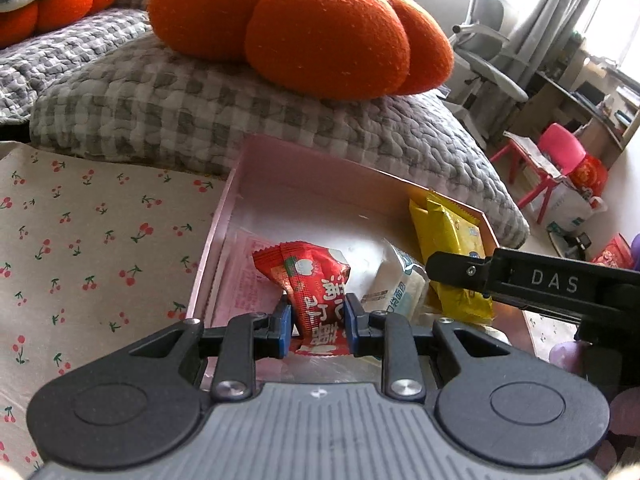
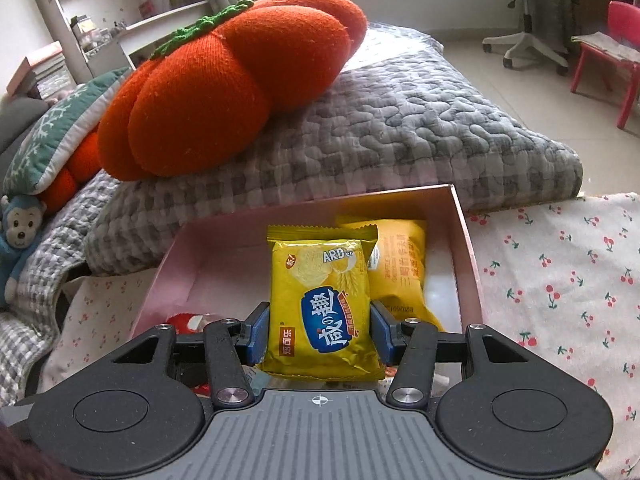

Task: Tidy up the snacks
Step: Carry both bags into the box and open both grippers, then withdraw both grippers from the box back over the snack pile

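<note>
Step in hand, as I read it: both grippers are over the shallow pink cardboard box (image 2: pixel 466 240), each w/ a snack in its pads, abt to set them down in rows.

Left gripper (image 1: pixel 318 326): blue pads pinching the crinkly red foil snack packet (image 1: pixel 316 280) by its lower part; the packet stands up ahead of the fingers, inside the box near its left wall. Just right of it lies a white paper-wrapped pack (image 1: pixel 396 284), and a flat pale pink sachet lies to the left, under and beside the red one.

Right gripper (image 2: pixel 319 336): pads pressed on both sides of the yellow foil cracker pack w/ blue logo (image 2: pixel 320 300), held face-up btwn the fingers. A second yellow foil pack (image 2: pixel 400 268) sits just ahead and to the right, against the box's right wall; whether the two touch, can't tell.

Next move, my guess: lower the yellow pack beside its twin, then let go; the red one needs free floor ahead-left of the left gripper. Both tools are close together in the box, so go one at a time. The box sits on a cherry-print cloth (image 1: pixel 100 240).
</note>
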Available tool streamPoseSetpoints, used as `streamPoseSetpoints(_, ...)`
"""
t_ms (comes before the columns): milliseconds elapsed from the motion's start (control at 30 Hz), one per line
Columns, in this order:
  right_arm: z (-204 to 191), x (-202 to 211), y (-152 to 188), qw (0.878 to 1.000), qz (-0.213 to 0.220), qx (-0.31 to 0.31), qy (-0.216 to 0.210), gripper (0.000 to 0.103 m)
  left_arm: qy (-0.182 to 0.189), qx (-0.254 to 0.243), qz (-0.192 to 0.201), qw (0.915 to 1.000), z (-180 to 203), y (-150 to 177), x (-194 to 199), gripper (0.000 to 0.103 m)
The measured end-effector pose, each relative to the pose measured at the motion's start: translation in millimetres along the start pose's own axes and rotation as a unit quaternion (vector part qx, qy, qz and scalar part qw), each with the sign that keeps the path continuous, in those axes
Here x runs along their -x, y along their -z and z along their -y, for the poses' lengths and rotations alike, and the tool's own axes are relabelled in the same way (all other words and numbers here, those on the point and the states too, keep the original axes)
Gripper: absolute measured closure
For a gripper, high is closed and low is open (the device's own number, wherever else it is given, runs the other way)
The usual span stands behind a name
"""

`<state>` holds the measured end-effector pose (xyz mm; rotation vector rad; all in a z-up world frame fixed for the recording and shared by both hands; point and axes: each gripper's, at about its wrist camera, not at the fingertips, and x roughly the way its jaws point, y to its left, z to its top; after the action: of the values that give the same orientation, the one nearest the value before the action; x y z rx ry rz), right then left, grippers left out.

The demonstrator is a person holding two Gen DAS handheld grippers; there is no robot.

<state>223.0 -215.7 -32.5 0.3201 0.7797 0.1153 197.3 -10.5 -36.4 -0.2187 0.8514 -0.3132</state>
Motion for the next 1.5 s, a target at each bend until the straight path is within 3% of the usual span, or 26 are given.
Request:
streamPoseSetpoints(367,-3.9,0.3,-4.7,1.000,0.011,0.000,0.004,0.050,0.011,-0.016,-0.002,0.9998,5.1,-1.7,1.8,0.076)
streamPoseSetpoints(433,-4.8,1.5,-4.5,1.000,0.012,0.001,0.000,0.043,0.009,-0.023,-0.001,0.9997,8.2,-1.1,2.0,0.074)
streamPoseSetpoints(467,-4.3,2.6,-4.7,1.000,0.010,-0.002,-0.002,0.034,0.006,-0.028,0.000,0.9996,9.8,-0.8,2.6,0.073)
streamPoseSetpoints(867,0.0,35.0,-7.2,1.000,0.017,-0.012,-0.001,0.017,0.006,-0.069,0.011,0.9975,35.4,-0.4,23.9,0.030)
streamPoseSetpoints(1033,4.7,55.6,-5.4,1.000,0.019,-0.023,-0.005,0.016,0.003,-0.089,0.019,0.9958,49.8,1.5,39.8,0.014)
streamPoseSetpoints(1500,6.1,114.2,14.9,1.000,0.019,-0.001,0.015,0.008,-0.033,-0.108,0.018,0.9934,64.0,19.6,75.5,0.001)
